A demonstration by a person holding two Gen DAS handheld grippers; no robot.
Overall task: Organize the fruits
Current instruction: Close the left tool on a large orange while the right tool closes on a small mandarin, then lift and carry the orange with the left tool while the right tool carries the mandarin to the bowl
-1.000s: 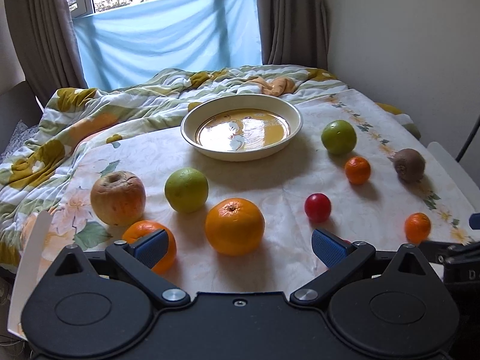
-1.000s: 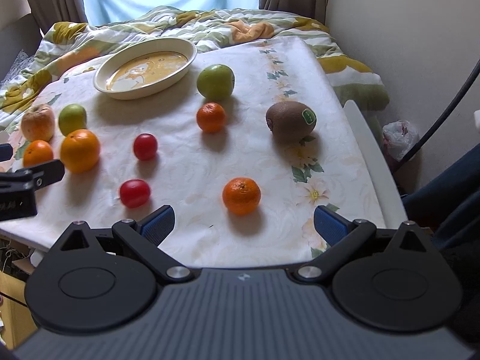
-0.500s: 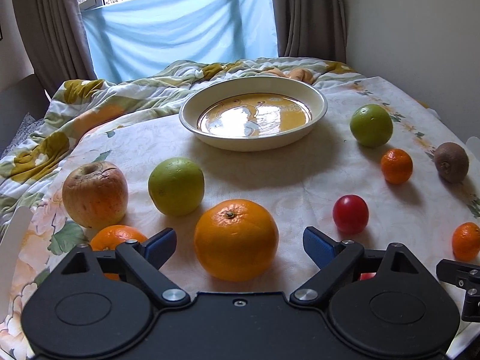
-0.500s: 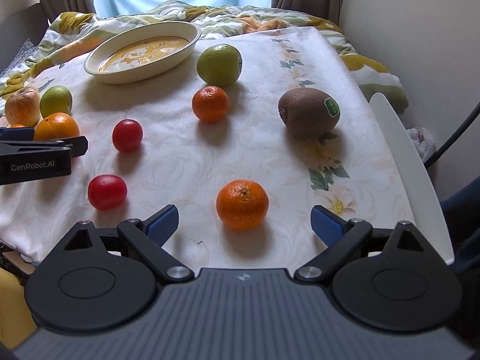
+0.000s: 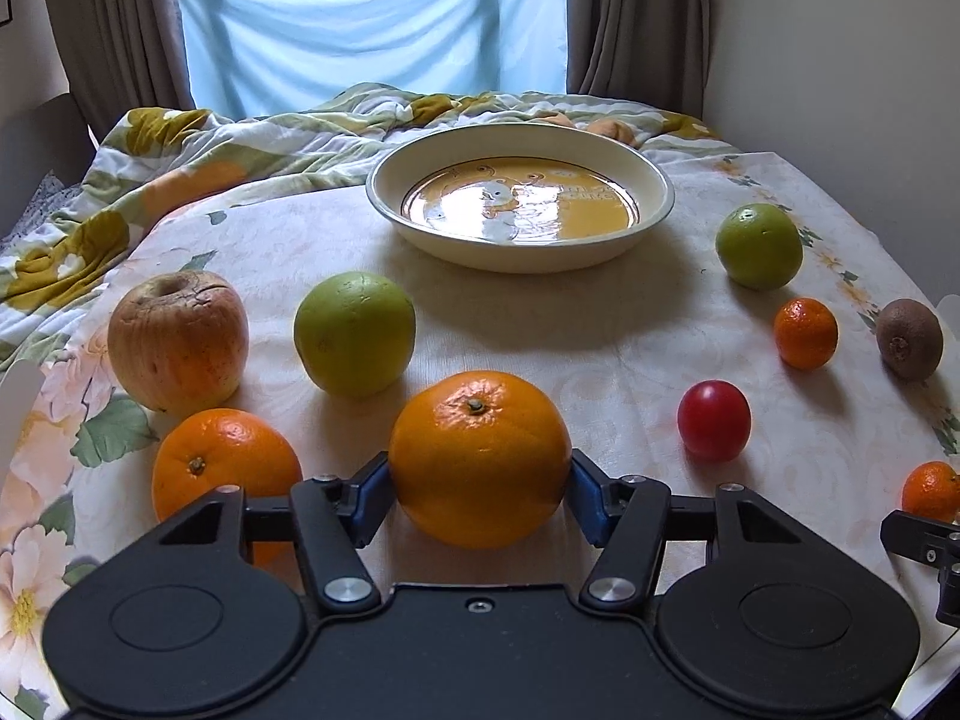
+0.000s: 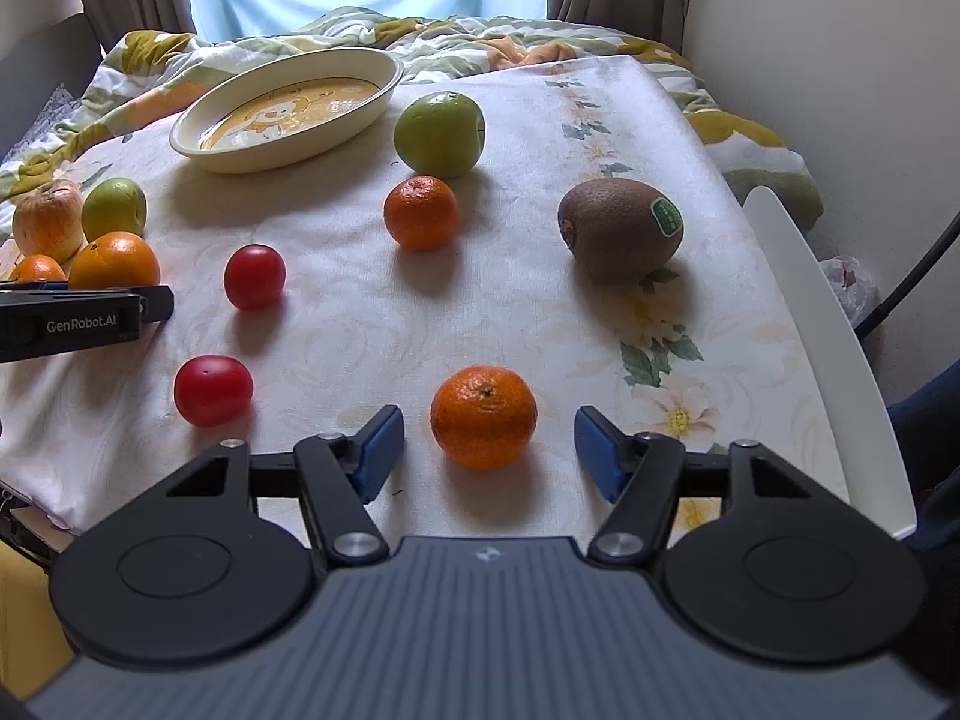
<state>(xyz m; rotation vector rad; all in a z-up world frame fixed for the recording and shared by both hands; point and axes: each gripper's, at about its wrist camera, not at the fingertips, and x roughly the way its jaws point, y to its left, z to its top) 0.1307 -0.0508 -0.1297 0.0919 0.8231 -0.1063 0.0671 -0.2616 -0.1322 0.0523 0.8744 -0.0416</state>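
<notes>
My left gripper (image 5: 480, 498) has its blue pads against both sides of a large orange (image 5: 480, 456) that rests on the cloth. My right gripper (image 6: 487, 447) is open around a small mandarin (image 6: 483, 416), with a gap on each side. A cream bowl (image 5: 521, 162) with an orange bottom stands at the back, empty. It also shows in the right wrist view (image 6: 288, 111). The left gripper shows in the right wrist view (image 6: 84, 315) at the left edge.
Around the bowl lie a wrinkled apple (image 5: 178, 339), a green fruit (image 5: 354, 333), a second orange (image 5: 225, 468), a red tomato (image 5: 714, 419), another tomato (image 6: 213, 390), a green apple (image 6: 439, 134), a mandarin (image 6: 420, 212) and a kiwi (image 6: 621, 230). A white board (image 6: 828, 354) edges the table's right side.
Both grippers moved forward and lower. The left jaws narrowed onto the large orange. The right jaws came around the small mandarin and narrowed somewhat.
</notes>
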